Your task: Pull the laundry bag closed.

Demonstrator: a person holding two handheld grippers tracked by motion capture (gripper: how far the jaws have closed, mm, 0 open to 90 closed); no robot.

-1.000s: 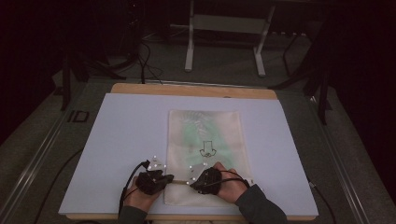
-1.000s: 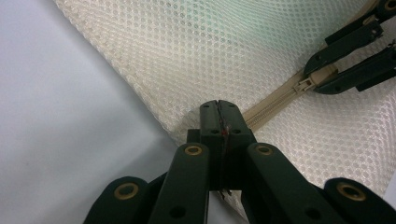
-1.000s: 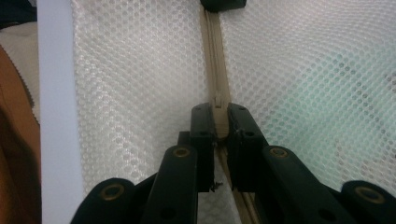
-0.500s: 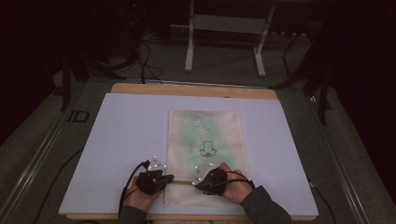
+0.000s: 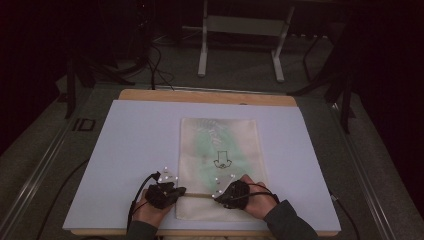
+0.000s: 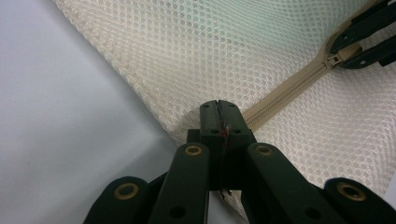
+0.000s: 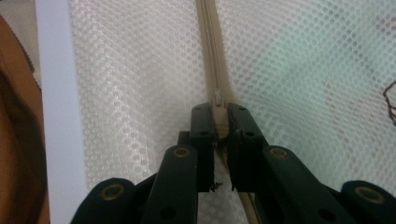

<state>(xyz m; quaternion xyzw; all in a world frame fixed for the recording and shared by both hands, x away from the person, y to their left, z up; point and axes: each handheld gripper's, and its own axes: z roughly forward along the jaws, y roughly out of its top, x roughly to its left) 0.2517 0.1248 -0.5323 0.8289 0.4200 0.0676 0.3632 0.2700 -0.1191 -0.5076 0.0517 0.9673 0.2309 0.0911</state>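
Your mesh bag [image 5: 220, 165] lies flat in the middle of the white worktop [image 5: 125, 150], its long side running away from you, with a green item and a small black drawing showing through the netting. A beige zipper [image 5: 197, 195] crosses the bag near the end closest to you.

Your left tongs [image 5: 180, 190] sit at the bag's left edge, right at the end of that zipper. In the left gripper view, the tongs [image 6: 218, 108] are pressed tight together, pinching the fabric [image 6: 187, 119] at the bag's corner where the zipper tape [image 6: 280, 91] ends; a tiny red fleck shows in the seam between them.

Your right tongs [image 5: 216, 195] rest on the zipper line a little further along, near the bag's middle. In the right gripper view, these tongs [image 7: 219, 114] are closed narrow around the zipper slider [image 7: 218, 100], one jaw on each side of it, and the closed zipper teeth [image 7: 210, 42] run straight ahead beyond them. The left gripper view also catches these tongs [image 6: 359, 44] far off at the slider [image 6: 337, 58].

Both your hands rest low on the worktop at its near edge, close together, with the short stretch of zipper between them.
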